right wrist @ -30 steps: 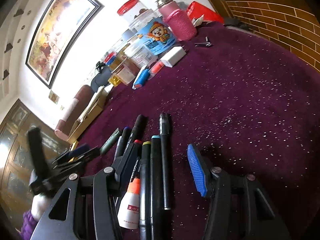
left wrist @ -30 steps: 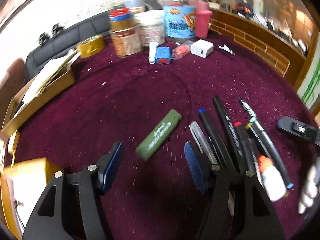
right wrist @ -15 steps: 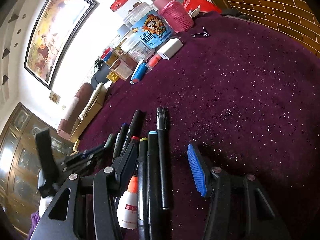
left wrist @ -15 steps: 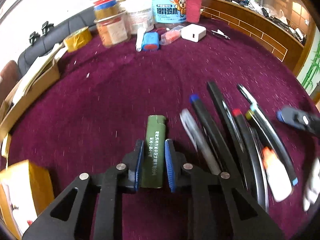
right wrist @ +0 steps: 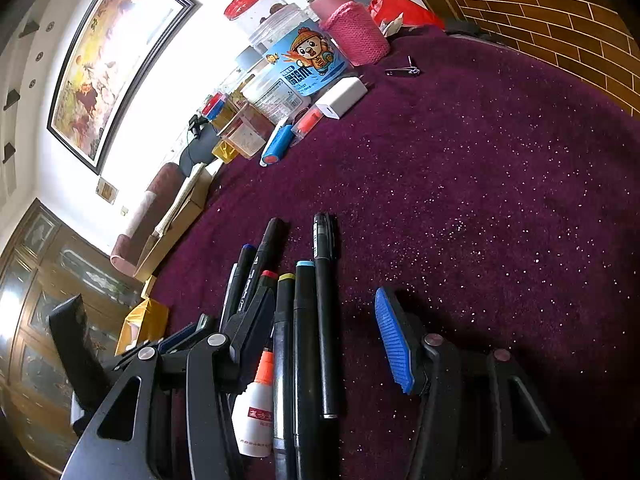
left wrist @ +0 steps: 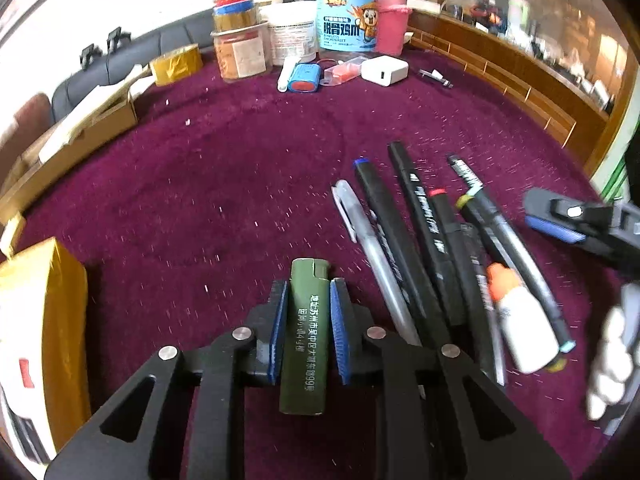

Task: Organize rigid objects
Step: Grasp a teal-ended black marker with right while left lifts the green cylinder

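Left gripper [left wrist: 307, 328] now clamped on the green lighter [left wrist: 305, 340] — blue pads pressed flat against both long sides, lighter running lengthwise between the jaws, cap end poking out forward. A second ago the jaws stood wide apart with the lighter lying loose and slanted on the purple table [left wrist: 192, 184]; half a second ago they had closed round it. Since then the lighter sits nearer the camera and squarer in the grip, so the pick looks made, though whether it has left the cloth I cannot tell. Right gripper [right wrist: 320, 344] jaws wide apart, holding nothing, parked over the near ends of the row of pens and markers [right wrist: 304, 320], with the small white glue bottle [right wrist: 256, 420] beside its left finger; little change there over the second. Pens lie side by side just right of the lighter in the left view, roughly parallel. Jars, white charger [left wrist: 384, 70] and tape roll [left wrist: 175, 64] stand well apart at the far edge. Judgement: grasp phase done, carry and placement to come — likely alongside the pen row, but destination not shown
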`<action>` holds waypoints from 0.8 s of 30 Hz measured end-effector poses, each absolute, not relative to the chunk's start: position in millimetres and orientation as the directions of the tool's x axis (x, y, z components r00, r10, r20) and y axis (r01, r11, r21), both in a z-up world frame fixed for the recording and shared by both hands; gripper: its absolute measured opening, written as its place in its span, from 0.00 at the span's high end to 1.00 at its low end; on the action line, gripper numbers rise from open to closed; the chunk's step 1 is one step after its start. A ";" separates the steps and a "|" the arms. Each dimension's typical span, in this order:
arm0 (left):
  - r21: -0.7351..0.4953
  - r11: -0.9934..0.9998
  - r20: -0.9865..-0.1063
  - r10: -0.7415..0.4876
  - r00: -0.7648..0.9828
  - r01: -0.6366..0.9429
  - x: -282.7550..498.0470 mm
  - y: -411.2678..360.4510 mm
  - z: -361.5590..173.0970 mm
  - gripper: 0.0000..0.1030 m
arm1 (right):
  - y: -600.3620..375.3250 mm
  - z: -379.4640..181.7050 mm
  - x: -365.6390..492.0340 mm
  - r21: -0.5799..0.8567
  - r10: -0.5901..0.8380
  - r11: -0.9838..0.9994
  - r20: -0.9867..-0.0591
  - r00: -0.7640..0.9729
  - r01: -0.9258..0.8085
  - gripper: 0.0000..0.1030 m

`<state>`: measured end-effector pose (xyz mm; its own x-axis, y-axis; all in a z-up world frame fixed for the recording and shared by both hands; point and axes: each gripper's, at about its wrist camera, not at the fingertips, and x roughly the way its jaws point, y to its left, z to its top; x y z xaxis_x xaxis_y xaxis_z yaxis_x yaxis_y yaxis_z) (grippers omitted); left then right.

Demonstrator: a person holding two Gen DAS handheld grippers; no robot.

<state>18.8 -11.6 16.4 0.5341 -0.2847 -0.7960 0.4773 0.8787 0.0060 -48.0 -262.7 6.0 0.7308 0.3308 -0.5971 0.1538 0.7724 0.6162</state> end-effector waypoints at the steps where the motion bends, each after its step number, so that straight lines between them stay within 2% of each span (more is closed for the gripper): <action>1: -0.016 0.880 -0.788 -0.303 0.535 0.475 13.8 -6.5 19.1 0.83 | -262.1 6.4 -47.9 0.613 0.328 0.775 -0.598 0.731 0.154 0.54; 7: -0.186 0.870 -0.707 -0.441 0.553 0.457 -23.6 32.4 47.8 0.84 | -261.0 6.9 -48.2 0.608 0.323 0.779 -0.600 0.732 0.155 0.54; 11: -0.286 0.840 -0.634 -0.527 0.566 0.462 -53.6 60.1 67.9 0.91 | -259.3 9.3 -46.7 0.587 0.313 0.793 -0.624 0.716 0.165 0.54; 13: -0.321 0.825 -0.604 -0.556 0.571 0.465 -61.6 69.1 74.2 0.91 | -254.8 12.5 -45.7 0.554 0.294 0.814 -0.650 0.700 0.173 0.55; 15: -0.345 0.813 -0.575 -0.578 0.579 0.469 -70.0 79.0 80.0 0.91 | -242.8 18.6 -42.5 0.476 0.251 0.863 -0.694 0.675 0.169 0.59; 17: -0.365 0.804 -0.561 -0.592 0.579 0.469 -73.9 86.7 81.6 0.91 | -232.7 22.2 -38.6 0.409 0.213 0.899 -0.724 0.656 0.159 0.70; 23: -0.386 0.799 -0.568 -0.600 0.564 0.461 -77.8 99.1 75.1 0.91 | -198.3 21.6 -13.4 0.174 0.067 0.976 -0.814 0.577 0.133 0.75; 24: -0.387 0.798 -0.571 -0.601 0.559 0.462 -79.1 99.2 73.7 0.91 | -190.3 20.7 -7.7 0.101 0.007 0.986 -0.814 0.581 0.130 0.76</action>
